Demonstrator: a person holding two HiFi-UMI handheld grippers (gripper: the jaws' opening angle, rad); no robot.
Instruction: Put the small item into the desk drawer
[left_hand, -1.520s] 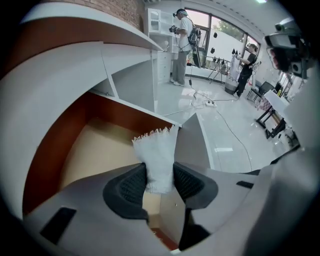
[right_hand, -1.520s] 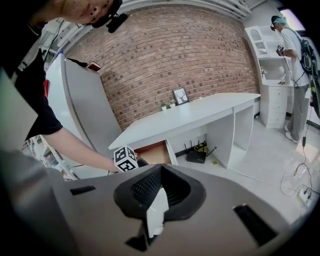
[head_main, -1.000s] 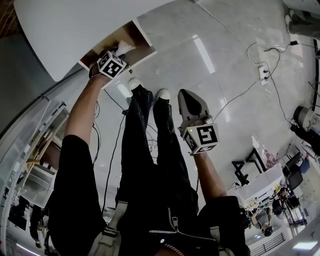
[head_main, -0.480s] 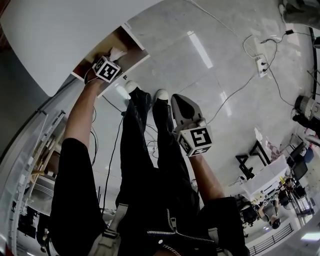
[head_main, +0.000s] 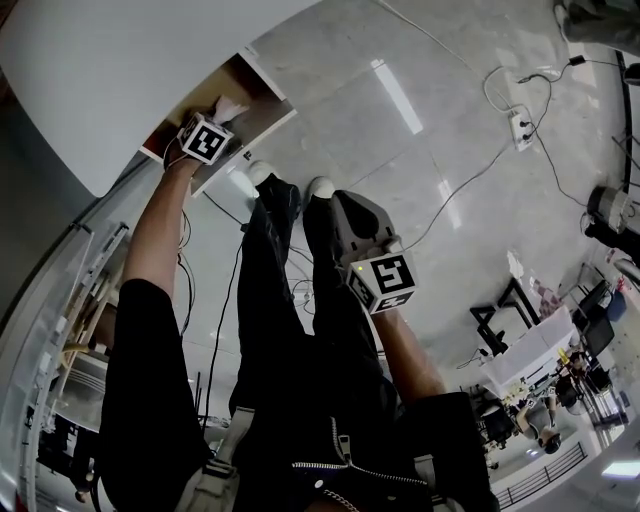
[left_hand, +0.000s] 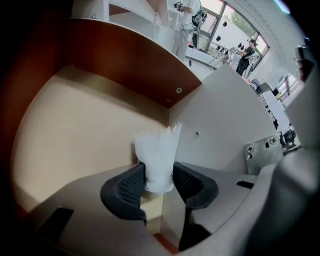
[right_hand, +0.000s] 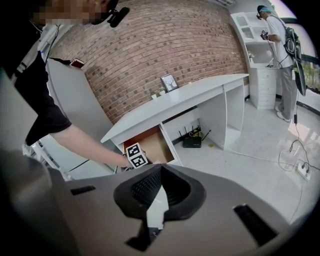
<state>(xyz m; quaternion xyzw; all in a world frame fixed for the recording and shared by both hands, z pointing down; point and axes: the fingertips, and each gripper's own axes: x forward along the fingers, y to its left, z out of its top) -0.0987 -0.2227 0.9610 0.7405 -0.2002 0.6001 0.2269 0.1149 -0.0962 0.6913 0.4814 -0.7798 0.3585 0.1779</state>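
Between left tongs (left_hand: 159, 186), frayed white scrap (left_hand: 159, 155)

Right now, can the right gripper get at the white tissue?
Probably not. The right gripper hangs over the floor by the person's legs, well apart from the open drawer, where the left gripper pinches the white tissue.

We see a brick wall (right_hand: 165, 45) across the top of the right gripper view, a small picture frame (right_hand: 169, 82) below it, and a black router (right_hand: 192, 141) at centre. A person (right_hand: 280, 40) stands at upper right, and a power strip (head_main: 521, 132) lies on the grey floor (head_main: 350, 70) at the head view's upper right.
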